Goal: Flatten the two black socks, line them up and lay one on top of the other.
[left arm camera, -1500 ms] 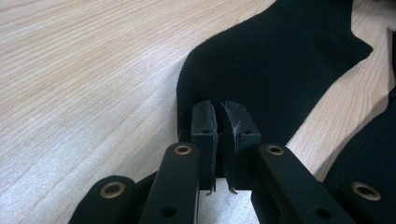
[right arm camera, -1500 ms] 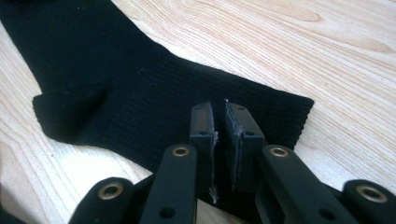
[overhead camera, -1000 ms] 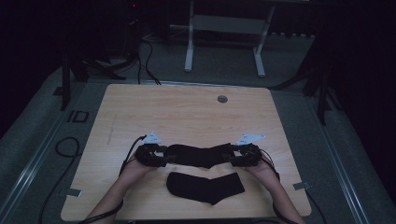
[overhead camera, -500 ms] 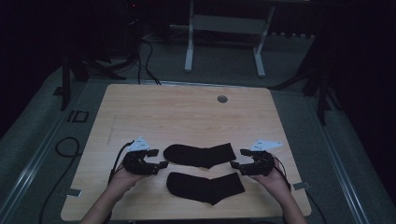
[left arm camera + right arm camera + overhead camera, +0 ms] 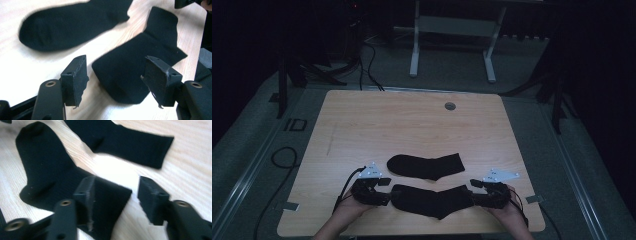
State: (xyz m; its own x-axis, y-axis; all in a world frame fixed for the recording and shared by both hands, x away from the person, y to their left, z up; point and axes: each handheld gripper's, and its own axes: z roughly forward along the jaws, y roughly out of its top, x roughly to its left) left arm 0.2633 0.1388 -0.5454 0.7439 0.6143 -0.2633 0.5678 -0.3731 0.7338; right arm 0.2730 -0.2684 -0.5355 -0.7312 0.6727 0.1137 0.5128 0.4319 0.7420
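I had two limp black knitted socks flat on the pale wooden surface (image 5: pixel 412 120): the far sock (image 5: pixel 426 166), and just nearer me the near sock (image 5: pixel 434 200), light, floppy cloth best pinched at toe and cuff. My left tongs (image 5: pixel 384 192) and right tongs (image 5: pixel 475 192) stood spread, empty, at the near sock's two ends. Half a second before, they flanked the far sock.

Dim room, grey floor (image 5: pixel 257 150), wooden table (image 5: pixel 412 125), metal frame (image 5: pixel 452 30) behind
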